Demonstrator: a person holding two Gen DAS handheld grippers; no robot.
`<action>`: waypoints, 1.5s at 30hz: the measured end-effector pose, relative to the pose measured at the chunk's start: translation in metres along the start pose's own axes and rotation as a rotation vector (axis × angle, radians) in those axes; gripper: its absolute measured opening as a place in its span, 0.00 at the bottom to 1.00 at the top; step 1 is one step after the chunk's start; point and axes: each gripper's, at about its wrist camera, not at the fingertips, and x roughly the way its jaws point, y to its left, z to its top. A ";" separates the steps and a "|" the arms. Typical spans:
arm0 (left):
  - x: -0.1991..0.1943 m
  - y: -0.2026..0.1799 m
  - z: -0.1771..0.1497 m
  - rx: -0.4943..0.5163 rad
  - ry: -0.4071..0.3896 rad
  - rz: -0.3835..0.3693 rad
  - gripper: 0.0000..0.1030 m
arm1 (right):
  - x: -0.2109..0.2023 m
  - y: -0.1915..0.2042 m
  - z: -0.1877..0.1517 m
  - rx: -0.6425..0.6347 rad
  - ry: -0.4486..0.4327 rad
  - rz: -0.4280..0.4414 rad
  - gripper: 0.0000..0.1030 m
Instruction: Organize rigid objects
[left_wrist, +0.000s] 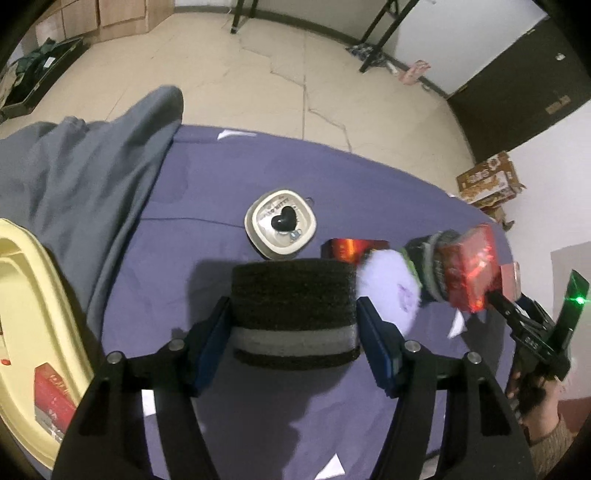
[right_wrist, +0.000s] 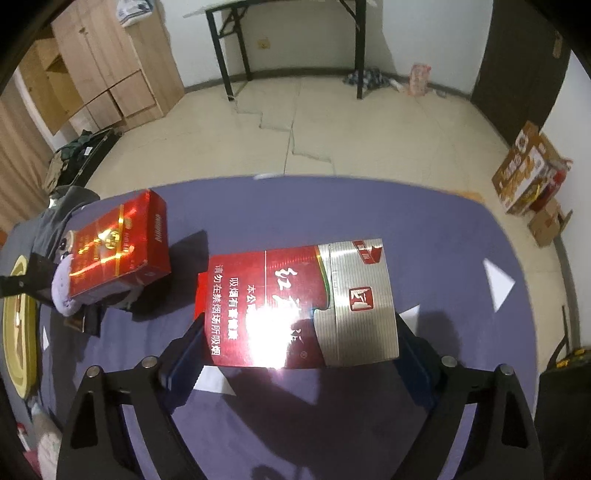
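Clamping a round, coarse black sponge (left_wrist: 295, 314) on the purple cloth surface (left_wrist: 229, 177), the left gripper (left_wrist: 295, 332) presses both sides. Right gripper (right_wrist: 299, 332) pinches a glossy red-and-silver carton (right_wrist: 299, 302), flat and rectangular, over the cloth.

Each camera rides just behind its gripper's two black fingers, tilted steeply down and close over the purple cloth-covered table (left_wrist: 280, 166), facing the far wall. Both views share that table (right_wrist: 424, 221), the cracked beige floor, and the glossy red-and-gold box (right_wrist: 122, 240), which also shows in the left view (left_wrist: 354, 248).
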 end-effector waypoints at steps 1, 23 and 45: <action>-0.007 0.001 -0.001 0.006 -0.012 -0.009 0.65 | -0.004 0.000 -0.001 -0.008 -0.016 0.003 0.88; -0.138 0.082 -0.036 0.005 -0.213 0.040 0.65 | -0.092 0.035 -0.015 -0.190 -0.124 0.082 0.88; -0.151 0.266 -0.093 -0.172 -0.140 0.146 0.65 | -0.075 0.376 -0.039 -0.830 -0.103 0.419 0.88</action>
